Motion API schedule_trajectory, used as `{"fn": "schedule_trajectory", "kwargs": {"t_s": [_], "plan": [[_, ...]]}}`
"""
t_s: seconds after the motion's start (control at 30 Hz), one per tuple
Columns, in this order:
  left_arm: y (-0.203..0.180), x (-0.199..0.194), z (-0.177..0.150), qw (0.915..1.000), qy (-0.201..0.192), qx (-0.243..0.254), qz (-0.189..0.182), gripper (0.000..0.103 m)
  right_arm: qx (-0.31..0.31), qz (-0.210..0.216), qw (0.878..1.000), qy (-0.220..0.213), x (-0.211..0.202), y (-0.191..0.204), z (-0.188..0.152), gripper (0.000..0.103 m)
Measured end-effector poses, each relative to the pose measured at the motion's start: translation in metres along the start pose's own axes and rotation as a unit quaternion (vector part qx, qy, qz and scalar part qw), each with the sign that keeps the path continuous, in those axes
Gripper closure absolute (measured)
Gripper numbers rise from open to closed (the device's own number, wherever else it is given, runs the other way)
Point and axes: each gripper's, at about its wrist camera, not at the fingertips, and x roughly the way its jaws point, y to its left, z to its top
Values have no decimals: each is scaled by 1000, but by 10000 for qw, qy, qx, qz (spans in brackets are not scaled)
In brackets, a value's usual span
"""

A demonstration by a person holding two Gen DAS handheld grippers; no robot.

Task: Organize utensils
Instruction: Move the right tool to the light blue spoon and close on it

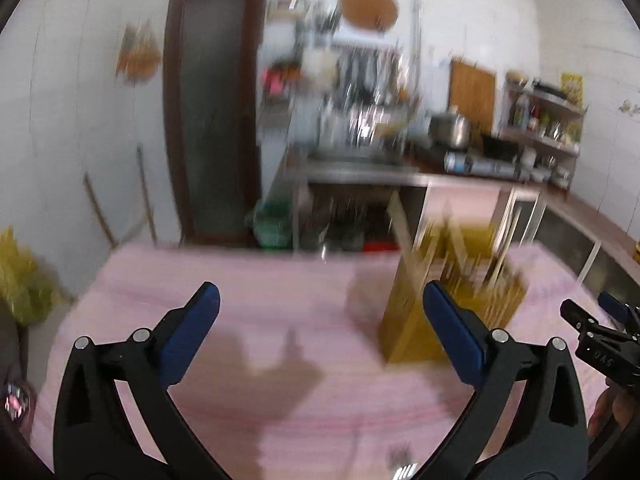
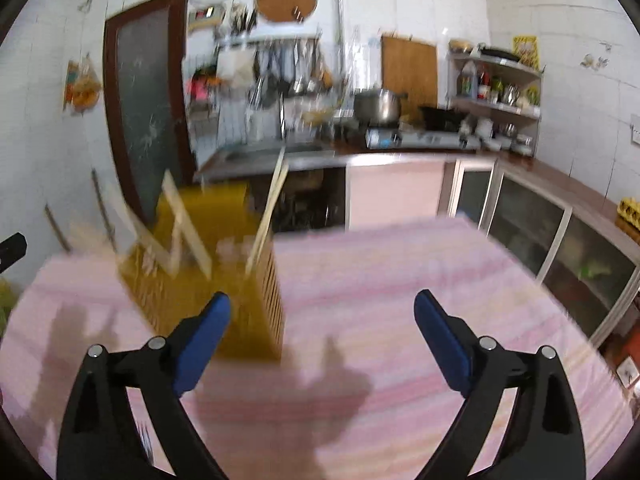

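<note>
Both views are smeared by motion blur, so fine detail is lost.

In the left wrist view, the left hand-held gripper (image 1: 320,300) hangs over the pink tabletop (image 1: 240,312) with its jaws spread wide and nothing between the blue pads (image 1: 188,340). Its shadow falls on the cloth just ahead of it. To its right stands a yellow slatted holder (image 1: 404,320), upright on the tabletop, with pale sticks (image 1: 404,224), probably chopsticks, leaning out of its top at different angles. The gripper's right pad overlaps the holder in this view; whether they touch cannot be told. A fork (image 1: 400,460) lies at the bottom edge, partly cut off. At the far right edge the right hand-held gripper (image 1: 592,320) shows in part.

In the right wrist view, the holder (image 2: 256,300) stands left of centre, sticks (image 2: 268,212) jutting up from it. The right hand-held gripper (image 2: 322,308) is also wide, empty, its left pad just in front of the holder's near corner. Bare tabletop (image 2: 440,260) fills the right side. Behind, a kitchen counter (image 2: 400,156) carries a pot (image 2: 378,106) and a stove.
</note>
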Motion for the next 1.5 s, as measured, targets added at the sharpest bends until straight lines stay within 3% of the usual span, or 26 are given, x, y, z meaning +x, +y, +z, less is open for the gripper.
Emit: {"fn": "schedule_trajectory", "kwargs": {"t_s": [0.23,0.4,0.7,0.87,0.93,1.1,1.17,1.4,1.5], "plan": [[39,23,-97,9916,1233,-171,360,5,-115,38,9973,722,-3,25,-69,12],[46,25,-137,9831,1771,3,461,5,-304,-55,9953,915,-10,45,-94,12],[42,30,-157,9759,2112,314,461,5,-651,-161,9883,1370,-10,84,-113,12],[41,31,-159,9765,2083,298,459,5,-837,-324,9846,1501,-7,100,-117,14],[42,30,-160,9768,2085,260,427,5,-1006,-410,9824,1521,-7,108,-118,22],[45,32,-162,9771,2090,173,351,5,-936,-235,9819,1632,-6,113,-118,62],[45,33,-162,9768,2107,173,354,5,-955,-158,9818,1636,-7,116,-118,69],[44,33,-161,9756,2160,168,357,5,-743,174,9843,1590,-7,98,-111,69],[38,30,-156,9769,2122,150,182,6,-647,323,9850,1566,-7,80,-104,69]]}}
